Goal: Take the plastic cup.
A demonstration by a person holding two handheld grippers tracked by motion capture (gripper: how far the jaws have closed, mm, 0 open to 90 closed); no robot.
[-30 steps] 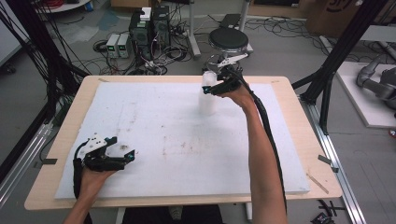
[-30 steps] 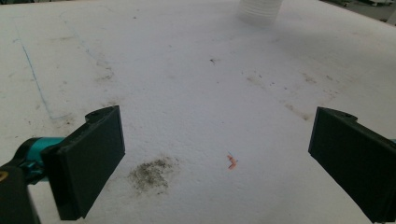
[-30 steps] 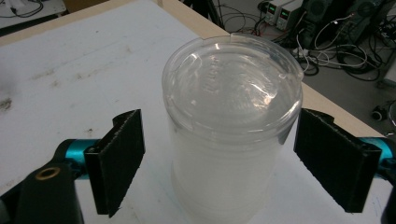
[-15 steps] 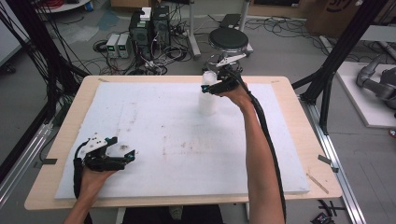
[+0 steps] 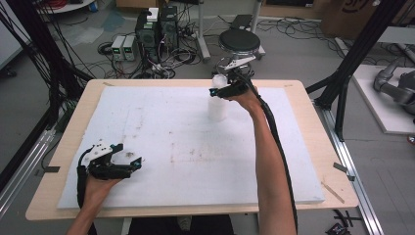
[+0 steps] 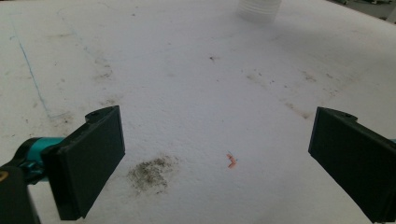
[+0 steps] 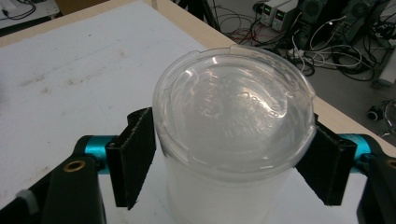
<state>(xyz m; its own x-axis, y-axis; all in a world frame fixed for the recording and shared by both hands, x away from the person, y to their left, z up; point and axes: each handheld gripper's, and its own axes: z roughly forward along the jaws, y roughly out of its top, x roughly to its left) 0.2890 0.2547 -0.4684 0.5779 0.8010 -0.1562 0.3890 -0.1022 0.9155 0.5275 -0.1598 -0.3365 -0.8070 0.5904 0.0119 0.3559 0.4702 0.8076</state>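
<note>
A translucent plastic container (image 5: 218, 106) with a clear lid (image 7: 233, 107) stands upright at the far middle of the white foam sheet (image 5: 195, 142). My right gripper (image 5: 219, 92) reaches it from the right, just under the lid. Its jaws have just been closing with the container (image 7: 224, 196) between them. Both pads (image 7: 135, 158) now touch its wall. My left gripper (image 5: 132, 161) rests low at the front left of the sheet. It is open, with bare foam between its jaws (image 6: 217, 158). The container's base (image 6: 259, 7) is at the top of the left gripper view.
The foam sheet covers most of a wooden table (image 5: 313, 142). Dirt smudges (image 6: 149, 172) and a small orange scrap (image 6: 231, 161) lie on the foam. A black stool (image 5: 240, 41), power units (image 5: 156, 27) and cables stand on the floor beyond the far edge. Black frame posts (image 5: 352, 63) flank the table.
The right gripper's jaws have drawn in around the top of the container. Both hands have kept their places, and the left gripper looks the same.
</note>
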